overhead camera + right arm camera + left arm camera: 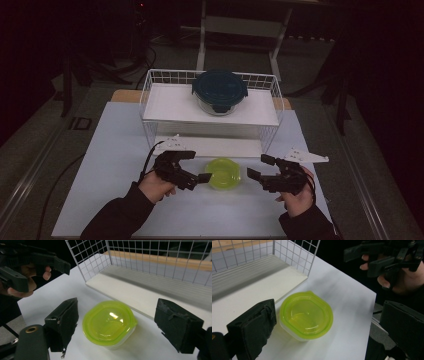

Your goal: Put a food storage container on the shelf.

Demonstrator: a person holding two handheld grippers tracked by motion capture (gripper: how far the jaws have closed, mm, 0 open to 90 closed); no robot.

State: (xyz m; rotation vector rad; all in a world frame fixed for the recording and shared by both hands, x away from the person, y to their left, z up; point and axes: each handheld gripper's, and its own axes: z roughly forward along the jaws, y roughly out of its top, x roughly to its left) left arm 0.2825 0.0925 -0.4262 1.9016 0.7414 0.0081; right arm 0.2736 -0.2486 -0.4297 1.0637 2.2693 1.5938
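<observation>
The green-lidded container (223, 173) is flanked by both wide-open, empty grippers (200, 170) (255, 167); nothing is yet gripped, lifting remains.

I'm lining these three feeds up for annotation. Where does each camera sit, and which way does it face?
High view: above the person's side, looking forward and down on the table and wire rack; both forearms, left gripper and right gripper show.
Left gripper view: rides the left gripper, looking down between its open jaws at the green-lidded container; the other hand shows beyond.
Right gripper view: rides the right gripper, facing the container and rack from the opposite side.
Shared: every view has the container and rack.
</observation>
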